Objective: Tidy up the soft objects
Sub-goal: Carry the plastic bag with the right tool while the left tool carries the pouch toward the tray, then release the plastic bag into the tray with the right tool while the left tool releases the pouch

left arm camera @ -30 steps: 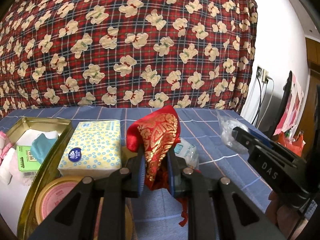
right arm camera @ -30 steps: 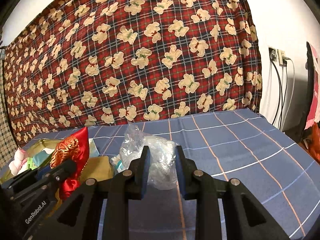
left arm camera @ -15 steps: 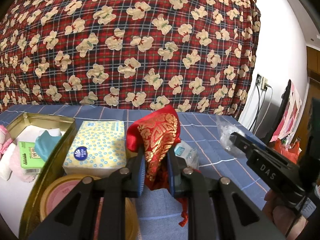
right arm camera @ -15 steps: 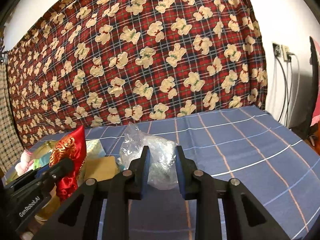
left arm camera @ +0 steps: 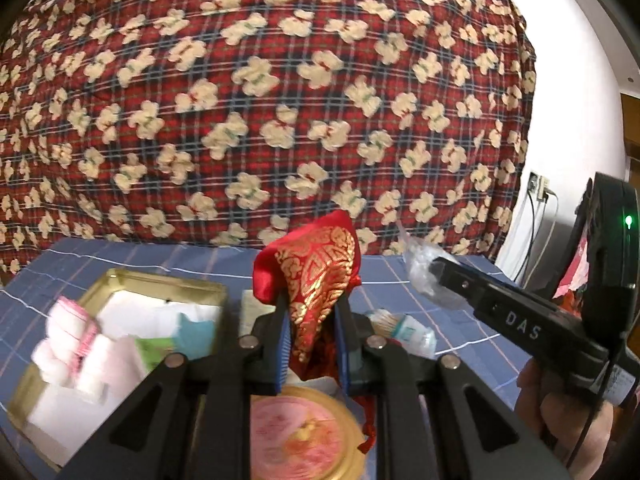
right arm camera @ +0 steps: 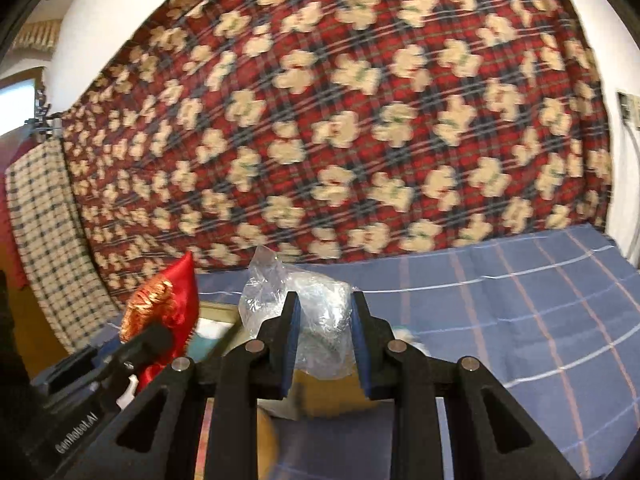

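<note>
Your left gripper (left arm camera: 311, 344) squeezes the red pouch (left arm camera: 316, 268) up over the round tin (left arm camera: 304, 436). Your right gripper (right arm camera: 323, 344) pinches the clear plastic bag (right arm camera: 304, 312) in the air. The gold tray (left arm camera: 120, 284), near the table's left edge, already holds soft things. I think both still need putting away.

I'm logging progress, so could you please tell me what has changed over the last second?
Both grippers have risen and carried their loads leftward, toward the gold tin. Nothing was grasped or released: the left gripper still clamps the red brocade pouch, the right gripper the clear plastic bag.
</note>
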Demonstrator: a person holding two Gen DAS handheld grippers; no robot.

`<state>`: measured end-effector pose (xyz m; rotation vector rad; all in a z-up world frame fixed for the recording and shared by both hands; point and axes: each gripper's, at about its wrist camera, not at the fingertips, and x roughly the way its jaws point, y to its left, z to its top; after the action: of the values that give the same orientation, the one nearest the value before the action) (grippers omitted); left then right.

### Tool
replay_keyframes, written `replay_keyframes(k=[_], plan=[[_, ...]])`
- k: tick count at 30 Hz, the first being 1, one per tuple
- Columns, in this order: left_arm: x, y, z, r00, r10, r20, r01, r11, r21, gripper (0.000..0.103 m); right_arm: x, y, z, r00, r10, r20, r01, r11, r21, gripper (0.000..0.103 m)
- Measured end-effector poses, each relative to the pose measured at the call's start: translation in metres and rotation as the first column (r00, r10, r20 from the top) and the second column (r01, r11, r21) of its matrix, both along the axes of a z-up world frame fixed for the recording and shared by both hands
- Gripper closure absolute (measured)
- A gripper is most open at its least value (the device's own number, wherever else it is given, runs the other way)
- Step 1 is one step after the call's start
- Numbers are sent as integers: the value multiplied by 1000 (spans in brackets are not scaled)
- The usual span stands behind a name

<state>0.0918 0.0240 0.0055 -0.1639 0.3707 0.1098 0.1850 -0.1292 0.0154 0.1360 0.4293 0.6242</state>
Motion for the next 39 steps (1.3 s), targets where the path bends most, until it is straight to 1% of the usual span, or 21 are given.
replay_keyframes(k=[4, 9, 18, 20, 24, 28, 39], plan=[[-10, 20, 5, 1000, 28, -12, -28, 1000, 10, 86, -8, 27, 9, 998, 64, 1, -64, 998, 14, 76], [-19, 42, 4, 997, 75, -35, -74, 997, 27, 86, -19, 61, 16, 991, 133, 12, -133, 991, 5, 76], [-37, 80, -3, 986, 150, -70, -147, 988, 45, 86, -36, 106, 16, 973, 233, -3, -233, 972, -23, 76], [-40, 90, -7, 980, 177, -91, -173, 984, 51, 86, -42, 119, 13, 966, 259, -11, -259, 965, -46, 76], [-44, 111, -18, 967, 215, -137, -210, 976, 49, 86, -51, 148, 1, 946, 319, -55, -324, 940, -112, 76], [-51, 127, -30, 956, 234, -176, -230, 972, 44, 86, -60, 168, -12, 928, 361, -87, -371, 915, -158, 76], [-62, 150, -55, 937, 251, -243, -250, 968, 35, 86, -69, 193, -32, 907, 398, -140, -421, 879, -223, 76]])
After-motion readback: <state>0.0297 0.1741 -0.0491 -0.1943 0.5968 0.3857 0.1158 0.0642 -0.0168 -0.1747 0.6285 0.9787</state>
